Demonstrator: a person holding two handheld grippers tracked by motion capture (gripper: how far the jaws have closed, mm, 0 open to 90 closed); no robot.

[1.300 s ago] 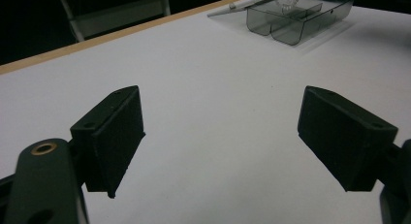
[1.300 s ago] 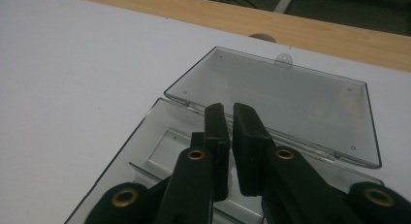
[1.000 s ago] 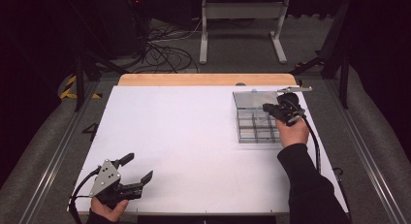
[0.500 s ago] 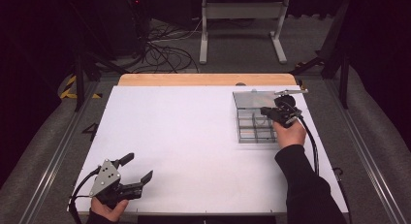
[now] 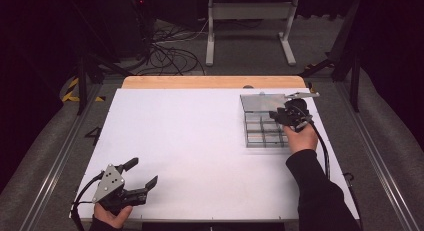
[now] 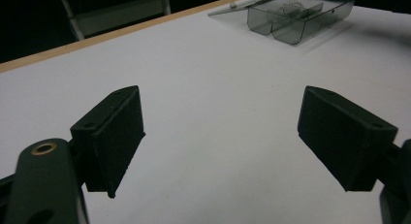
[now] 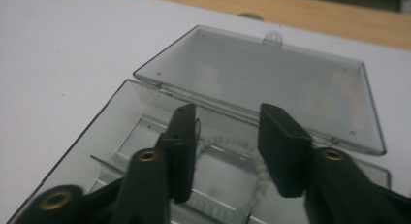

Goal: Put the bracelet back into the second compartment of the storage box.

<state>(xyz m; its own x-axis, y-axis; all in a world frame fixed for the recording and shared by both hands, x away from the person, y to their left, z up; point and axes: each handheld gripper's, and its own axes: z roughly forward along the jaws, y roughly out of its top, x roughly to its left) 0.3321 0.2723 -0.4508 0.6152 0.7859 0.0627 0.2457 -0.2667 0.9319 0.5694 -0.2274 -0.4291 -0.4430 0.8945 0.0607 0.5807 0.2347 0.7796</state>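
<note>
At the far right of the surface (image 5: pixel 190 141), the open box (image 5: pixel 265 122) lay right under the right tongs (image 7: pixel 228 151), jaws parted and empty; the spread left tongs (image 5: pixel 141 177) sat well apart, near-left.

Left gripper (image 5: pixel 142 176) sits low near the table's front edge, jaws spread wide apart. Right gripper (image 5: pixel 275 113) is stretched forward, forearm extended, jaws partly apart.
</note>
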